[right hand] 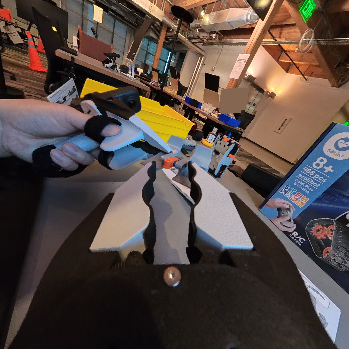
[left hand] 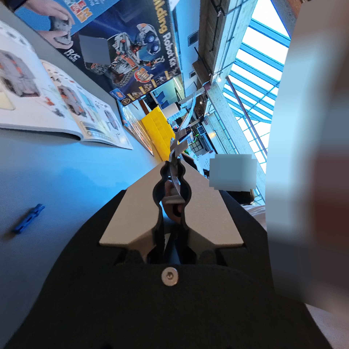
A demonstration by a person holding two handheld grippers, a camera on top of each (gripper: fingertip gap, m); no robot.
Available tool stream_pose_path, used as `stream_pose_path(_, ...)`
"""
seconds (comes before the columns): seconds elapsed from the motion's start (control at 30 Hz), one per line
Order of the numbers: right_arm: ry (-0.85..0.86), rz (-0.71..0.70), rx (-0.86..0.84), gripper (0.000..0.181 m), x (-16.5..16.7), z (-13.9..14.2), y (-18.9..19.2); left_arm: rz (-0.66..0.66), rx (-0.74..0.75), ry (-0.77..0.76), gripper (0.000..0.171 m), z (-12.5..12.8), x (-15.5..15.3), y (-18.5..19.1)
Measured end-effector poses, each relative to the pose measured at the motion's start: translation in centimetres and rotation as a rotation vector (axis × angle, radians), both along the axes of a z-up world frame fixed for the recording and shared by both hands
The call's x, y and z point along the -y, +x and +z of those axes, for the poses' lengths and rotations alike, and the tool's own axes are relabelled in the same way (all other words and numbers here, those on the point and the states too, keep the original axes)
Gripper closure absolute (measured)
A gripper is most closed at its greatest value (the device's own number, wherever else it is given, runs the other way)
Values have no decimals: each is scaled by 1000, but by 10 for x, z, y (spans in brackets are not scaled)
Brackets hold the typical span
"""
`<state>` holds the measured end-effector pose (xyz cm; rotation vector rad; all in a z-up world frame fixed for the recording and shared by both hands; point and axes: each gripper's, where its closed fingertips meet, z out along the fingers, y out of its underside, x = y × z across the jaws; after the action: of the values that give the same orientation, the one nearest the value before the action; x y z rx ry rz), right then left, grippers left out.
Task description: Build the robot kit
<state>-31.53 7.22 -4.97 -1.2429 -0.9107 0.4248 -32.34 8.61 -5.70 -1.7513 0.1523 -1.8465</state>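
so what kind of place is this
Probably a shared workshop or robotics lab: long worktables strewn with gear, exposed timber beams and ducting overhead, and a part-built toy robot beside its kit box.

Exposed timber ceiling beams [right hand: 294, 47], long grey desks [right hand: 98, 64] carrying equipment, and orange traffic cones [right hand: 34, 54] are marking an open workshop-lab.

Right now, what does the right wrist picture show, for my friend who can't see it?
An open hand-held gripper reaches toward a small grey and orange toy piece, pinched by the other hand-held gripper in a person's hand. A yellow bin sits behind.
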Motion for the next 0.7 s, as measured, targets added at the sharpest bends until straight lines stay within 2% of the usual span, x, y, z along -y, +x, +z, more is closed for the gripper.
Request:
stream_pose_path(0.03,0,12,6,147,1,0,0,1,-1,-11,165,-2,-1,-1)
stream_pose_path(0.17,17,46,29,144,6,1,6,4,-73,6,165,-9,-3,-4)
stream_pose_path(0.37,16,109,8,140,5,10,26,-18,-200,141,165,-7,3,1)
stream_pose_path(0.43,-26,144,-20,140,4,10,31,-35,-198,177,165,-3,8,1)
stream_pose_path(0.53,-176,205,-74,138,-1,2,32,-59,-195,213,165,0,13,4)
stream_pose_path(0.6,-255,256,-95,127,1,-3,29,-66,-212,233,165,0,15,6)
stream_pose_path(0.7,-272,305,-80,123,6,-6,26,-77,-230,262,165,1,18,8)
